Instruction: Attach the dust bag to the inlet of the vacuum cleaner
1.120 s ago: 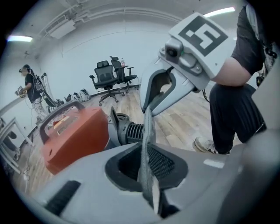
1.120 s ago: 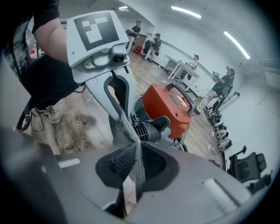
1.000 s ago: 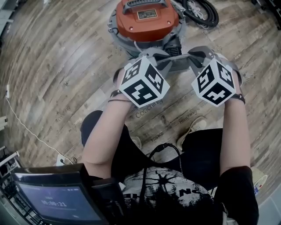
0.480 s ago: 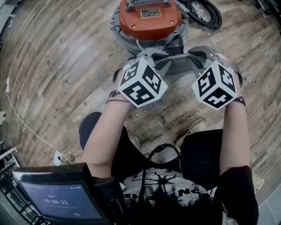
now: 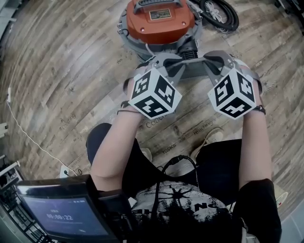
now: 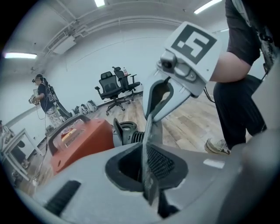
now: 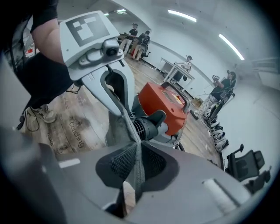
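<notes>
An orange vacuum cleaner [image 5: 159,20] stands on the wooden floor, its black ribbed inlet [image 5: 189,53] facing me. The grey dust bag [image 5: 192,71] is stretched between both grippers just in front of that inlet. My left gripper [image 6: 150,175] is shut on one edge of the bag, and the inlet [image 6: 127,133] shows just beyond it. My right gripper [image 7: 136,173] is shut on the bag's other edge, with the inlet [image 7: 148,124] and the orange body [image 7: 164,107] close behind. In the head view the marker cubes hide most of both jaws.
A coiled black hose [image 5: 219,13] lies right of the vacuum. A white cable [image 5: 28,137] runs over the floor at the left to a socket strip [image 5: 71,168]. My shoes [image 5: 209,137] stand below the grippers. Office chairs [image 6: 114,85] and people stand far off.
The left gripper has tipped slightly, so its cube shows a different face angle. Both grippers stay where they were, still holding the bag.
</notes>
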The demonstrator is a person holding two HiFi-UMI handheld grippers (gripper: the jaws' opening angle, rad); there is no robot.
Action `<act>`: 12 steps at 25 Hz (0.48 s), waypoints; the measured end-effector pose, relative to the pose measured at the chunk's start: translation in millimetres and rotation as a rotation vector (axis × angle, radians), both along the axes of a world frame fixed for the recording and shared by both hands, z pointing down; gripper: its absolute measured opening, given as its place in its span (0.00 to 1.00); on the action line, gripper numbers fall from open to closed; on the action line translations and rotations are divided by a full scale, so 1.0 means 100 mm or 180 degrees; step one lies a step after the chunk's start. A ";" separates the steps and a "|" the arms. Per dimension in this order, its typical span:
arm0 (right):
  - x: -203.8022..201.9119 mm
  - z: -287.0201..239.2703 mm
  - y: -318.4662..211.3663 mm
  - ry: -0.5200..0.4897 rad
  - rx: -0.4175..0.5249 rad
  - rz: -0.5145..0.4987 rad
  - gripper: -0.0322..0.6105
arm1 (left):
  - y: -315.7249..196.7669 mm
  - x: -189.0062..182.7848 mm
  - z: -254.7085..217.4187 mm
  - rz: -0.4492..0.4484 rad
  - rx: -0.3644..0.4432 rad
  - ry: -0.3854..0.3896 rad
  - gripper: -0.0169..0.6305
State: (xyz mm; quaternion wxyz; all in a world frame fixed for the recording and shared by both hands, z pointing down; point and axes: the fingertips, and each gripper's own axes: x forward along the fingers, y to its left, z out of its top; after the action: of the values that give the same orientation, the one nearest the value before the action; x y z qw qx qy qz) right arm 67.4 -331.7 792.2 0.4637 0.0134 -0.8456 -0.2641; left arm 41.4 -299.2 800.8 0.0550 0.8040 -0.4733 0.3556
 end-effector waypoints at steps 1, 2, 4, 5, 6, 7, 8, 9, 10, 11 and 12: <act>0.03 0.04 -0.04 0.0011 -0.0034 0.0060 0.10 | -0.03 0.03 -0.06 0.0017 0.0048 0.0018 0.07; 0.06 0.09 -0.08 0.0037 -0.0064 0.0114 0.10 | -0.06 0.06 -0.11 0.0043 0.0085 0.0016 0.07; 0.10 0.18 -0.13 0.0088 -0.0129 0.0174 0.11 | -0.11 0.13 -0.18 0.0083 0.0132 -0.0019 0.07; 0.11 0.20 -0.14 0.0101 -0.0156 0.0181 0.11 | -0.12 0.14 -0.19 0.0087 0.0140 -0.0021 0.07; 0.10 0.20 -0.14 0.0106 -0.0167 0.0171 0.11 | -0.12 0.15 -0.20 0.0079 0.0138 0.0009 0.07; 0.09 0.19 -0.14 0.0110 -0.0154 0.0137 0.11 | -0.11 0.14 -0.19 0.0060 0.0126 0.0068 0.07; 0.07 0.16 -0.13 0.0111 -0.0126 0.0080 0.11 | -0.09 0.12 -0.18 0.0033 0.0106 0.0138 0.07; 0.05 0.12 -0.11 0.0102 -0.0101 0.0010 0.11 | -0.07 0.09 -0.16 0.0001 0.0084 0.0193 0.07; 0.02 0.08 -0.08 0.0078 -0.0093 -0.0062 0.11 | -0.05 0.05 -0.14 -0.0033 0.0054 0.0223 0.07; -0.01 0.04 -0.05 0.0047 -0.0101 -0.0126 0.10 | -0.02 0.01 -0.10 -0.0064 0.0004 0.0236 0.07; -0.04 0.00 -0.01 0.0022 -0.0102 -0.0186 0.10 | 0.01 -0.03 -0.06 -0.0091 -0.0073 0.0244 0.07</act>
State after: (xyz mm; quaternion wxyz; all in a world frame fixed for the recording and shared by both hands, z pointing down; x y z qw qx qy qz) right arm 63.6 -332.7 792.1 0.4588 -0.0197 -0.8482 -0.2640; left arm 38.9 -298.0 795.3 0.0874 0.8095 -0.4782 0.3292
